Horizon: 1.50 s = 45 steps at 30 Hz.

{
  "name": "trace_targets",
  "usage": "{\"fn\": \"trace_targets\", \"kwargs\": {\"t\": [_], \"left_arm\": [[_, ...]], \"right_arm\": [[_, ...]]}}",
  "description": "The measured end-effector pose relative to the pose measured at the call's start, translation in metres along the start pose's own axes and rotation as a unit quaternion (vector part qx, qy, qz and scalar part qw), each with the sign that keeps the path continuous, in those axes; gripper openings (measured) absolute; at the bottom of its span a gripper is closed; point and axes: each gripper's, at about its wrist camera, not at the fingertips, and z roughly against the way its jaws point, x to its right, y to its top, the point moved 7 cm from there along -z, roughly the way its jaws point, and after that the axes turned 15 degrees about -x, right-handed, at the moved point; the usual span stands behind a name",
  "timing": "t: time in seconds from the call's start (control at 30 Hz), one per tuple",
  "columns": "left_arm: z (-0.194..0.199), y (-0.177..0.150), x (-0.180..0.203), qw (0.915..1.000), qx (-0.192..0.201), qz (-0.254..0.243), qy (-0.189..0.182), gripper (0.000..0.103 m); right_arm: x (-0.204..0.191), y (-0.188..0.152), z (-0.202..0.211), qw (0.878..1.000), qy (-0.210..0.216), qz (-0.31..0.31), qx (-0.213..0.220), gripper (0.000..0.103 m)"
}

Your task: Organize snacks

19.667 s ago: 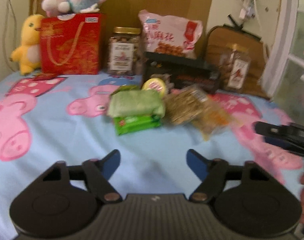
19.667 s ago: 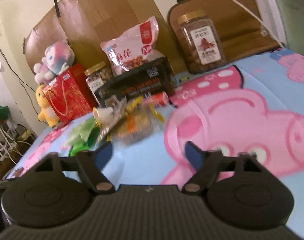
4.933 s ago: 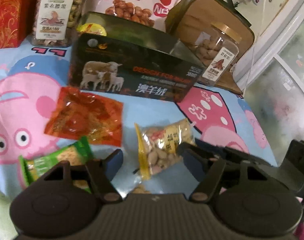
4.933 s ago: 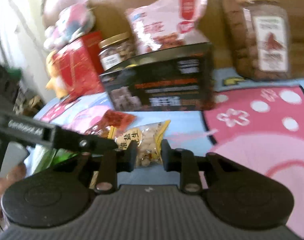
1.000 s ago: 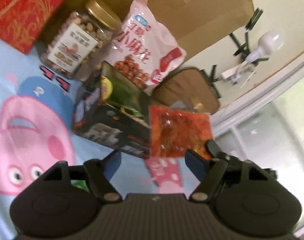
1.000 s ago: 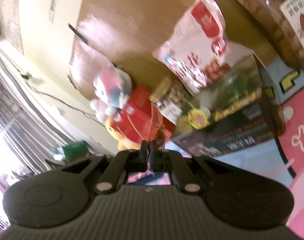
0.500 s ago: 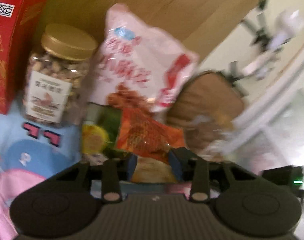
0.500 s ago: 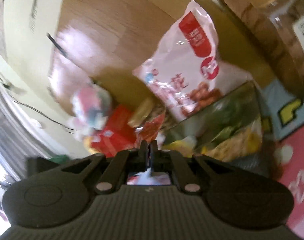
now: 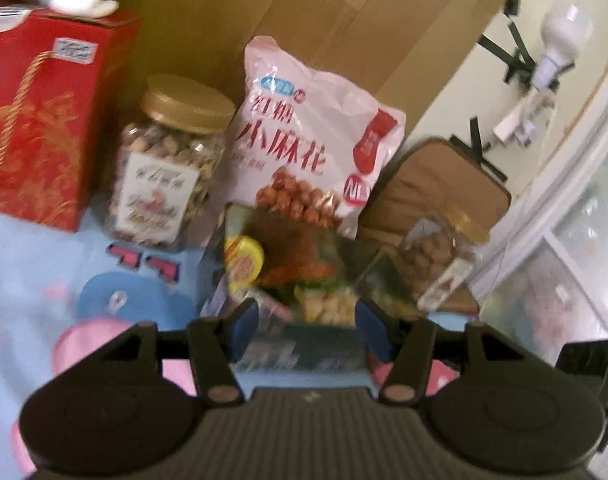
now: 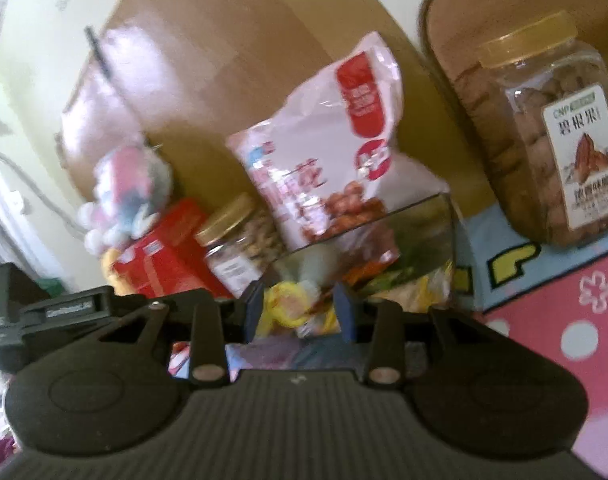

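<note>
The dark open box [image 9: 300,350] stands on the pig-print cloth and holds several snacks: a yellow-lidded cup [image 9: 244,262], a red-orange packet [image 9: 300,268] and a peanut bag [image 9: 328,306]. My left gripper [image 9: 306,330] is open and empty, just in front of and above the box. My right gripper [image 10: 298,312] is open and empty too, over the box's near edge [image 10: 450,232], with the yellow cup [image 10: 288,306] between its fingers' line of sight. The left gripper's body [image 10: 52,312] shows at the left of the right wrist view.
Behind the box stand a pink twist-snack bag [image 9: 308,148], a gold-lidded nut jar [image 9: 168,164], a red gift bag [image 9: 36,132] with a plush toy on top, and a pecan jar [image 10: 544,136] at the right. Cardboard backs them.
Both grippers have opened. The red-orange packet that the left gripper held half a second ago now lies in the box. Both grippers have drawn back slightly.
</note>
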Motion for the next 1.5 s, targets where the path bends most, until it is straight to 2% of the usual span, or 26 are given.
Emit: {"fn": "trace_targets", "kwargs": {"t": [0.1, 0.2, 0.3, 0.4, 0.47, 0.6, 0.67, 0.7, 0.73, 0.8, 0.87, 0.9, 0.93, 0.97, 1.0, 1.13, 1.27, 1.4, 1.5], "left_arm": [[0.007, -0.03, -0.013, 0.9997, -0.021, -0.001, 0.012, 0.055], [0.007, -0.062, -0.029, 0.9976, -0.057, -0.007, 0.038, 0.055], [0.011, -0.088, -0.044, 0.9958, -0.073, -0.006, 0.054, 0.055], [0.017, -0.107, -0.057, 0.9953, -0.083, 0.017, 0.047, 0.055], [0.02, -0.118, -0.061, 0.9948, -0.087, 0.029, 0.043, 0.057], [0.024, -0.136, -0.058, 0.9954, -0.085, 0.032, 0.03, 0.068], [0.023, -0.139, -0.054, 0.9951, -0.089, 0.03, 0.029, 0.073], [0.022, -0.138, -0.053, 0.9951, -0.09, 0.03, 0.03, 0.073], [0.02, -0.137, -0.052, 0.995, -0.091, 0.03, 0.03, 0.073], [0.017, -0.132, -0.051, 0.9952, -0.088, 0.035, 0.024, 0.072], [0.01, -0.128, -0.049, 0.9947, -0.093, 0.042, 0.012, 0.058], [0.007, -0.127, -0.048, 0.9947, -0.092, 0.043, 0.013, 0.057], [0.004, -0.125, -0.047, 0.9948, -0.09, 0.043, 0.02, 0.056], [0.003, -0.123, -0.046, 0.9948, -0.088, 0.044, 0.027, 0.056], [0.003, -0.12, -0.045, 0.9949, -0.085, 0.047, 0.028, 0.056], [0.012, -0.104, -0.031, 0.9974, -0.064, 0.033, 0.007, 0.056], [0.018, -0.073, -0.01, 0.9991, -0.04, 0.013, -0.01, 0.056], [0.007, -0.029, 0.017, 0.9995, -0.019, -0.016, -0.017, 0.056], [-0.013, 0.003, 0.029, 0.9995, -0.014, -0.021, -0.018, 0.056]], "right_arm": [[-0.007, -0.037, -0.005, 0.998, 0.033, -0.001, -0.06, 0.043], [-0.019, -0.076, -0.014, 0.992, 0.045, 0.023, -0.116, 0.043], [-0.038, -0.107, -0.017, 0.986, 0.005, 0.102, -0.134, 0.043], [-0.058, -0.125, -0.023, 0.97, -0.046, 0.192, -0.14, 0.043], [-0.064, -0.129, -0.032, 0.963, -0.057, 0.217, -0.149, 0.042], [-0.067, -0.139, -0.054, 0.951, -0.06, 0.244, -0.18, 0.043], [-0.067, -0.141, -0.062, 0.948, -0.068, 0.256, -0.179, 0.045], [-0.068, -0.141, -0.063, 0.946, -0.07, 0.263, -0.174, 0.046], [-0.068, -0.14, -0.065, 0.945, -0.07, 0.266, -0.174, 0.053], [-0.07, -0.14, -0.068, 0.944, -0.069, 0.271, -0.174, 0.06], [-0.073, -0.141, -0.073, 0.939, -0.073, 0.288, -0.172, 0.06], [-0.075, -0.142, -0.076, 0.936, -0.074, 0.298, -0.172, 0.061], [-0.077, -0.143, -0.077, 0.934, -0.077, 0.304, -0.171, 0.059], [-0.079, -0.143, -0.078, 0.932, -0.08, 0.31, -0.171, 0.051], [-0.08, -0.143, -0.078, 0.932, -0.088, 0.311, -0.167, 0.047], [-0.077, -0.132, -0.067, 0.943, -0.092, 0.29, -0.135, 0.044], [-0.08, -0.11, -0.047, 0.949, -0.103, 0.287, -0.079, 0.043], [-0.074, -0.072, -0.033, 0.953, -0.123, 0.277, -0.024, 0.043], [-0.06, -0.04, -0.03, 0.957, -0.134, 0.255, -0.001, 0.043]]}}
